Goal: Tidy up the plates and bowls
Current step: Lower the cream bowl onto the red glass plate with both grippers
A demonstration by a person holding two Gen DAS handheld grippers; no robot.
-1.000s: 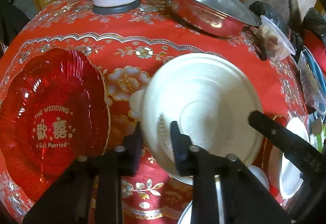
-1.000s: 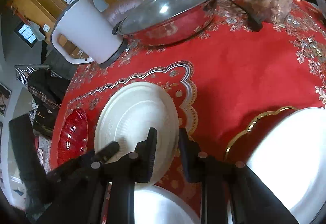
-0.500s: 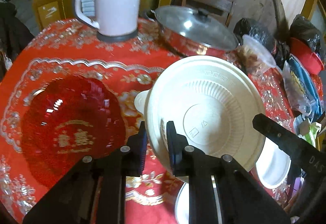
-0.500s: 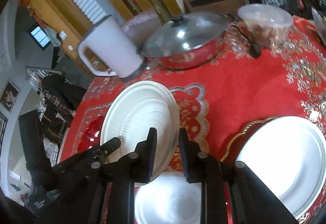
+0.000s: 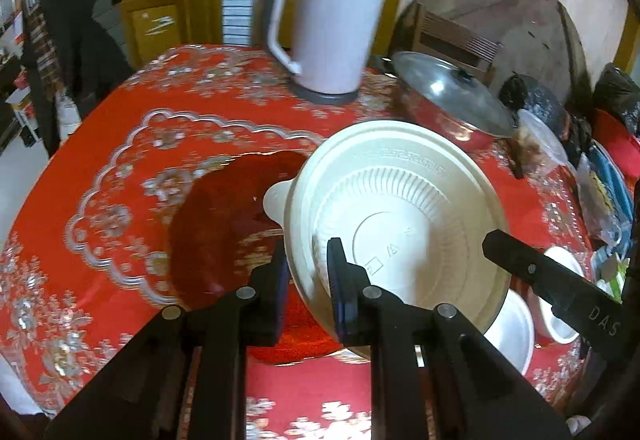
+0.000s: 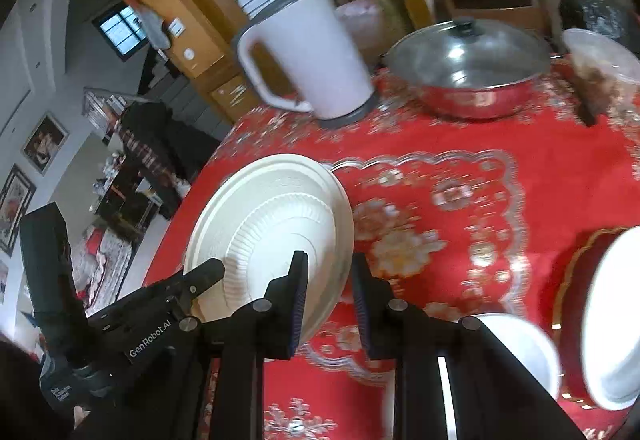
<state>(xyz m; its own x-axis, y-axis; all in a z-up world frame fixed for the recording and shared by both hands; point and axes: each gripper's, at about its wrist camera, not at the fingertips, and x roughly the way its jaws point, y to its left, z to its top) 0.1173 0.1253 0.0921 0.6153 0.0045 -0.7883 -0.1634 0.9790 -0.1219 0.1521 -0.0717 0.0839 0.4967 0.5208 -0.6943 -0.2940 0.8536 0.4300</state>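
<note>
Gripping the cream bowl (image 5: 400, 215) by its rim, the left gripper (image 5: 306, 276) holds it upside down and tilted above the red tablecloth (image 5: 120, 143), fingers closed on the rim. The right gripper (image 6: 329, 294) has its fingers a little apart; in its own view the bowl's edge sits in the gap, but whether the pads press it cannot be told.

The left view alone shows the bowl's ribbed underside, a small tab on its rim and the dark red plate (image 5: 224, 224) below and behind it. The right view alone shows a white plate (image 6: 612, 316) resting on a gold-edged red plate (image 6: 576, 280) at the right edge, with a small white bowl (image 6: 520, 344) just beside them.

Farther back on the cloth stand a white kettle (image 5: 328, 31) and a lidded steel pan (image 5: 452, 99) — kettle left, pan right. Beyond are wooden cabinets and a round tabletop (image 5: 500, 11) leaning upright against the wall.
</note>
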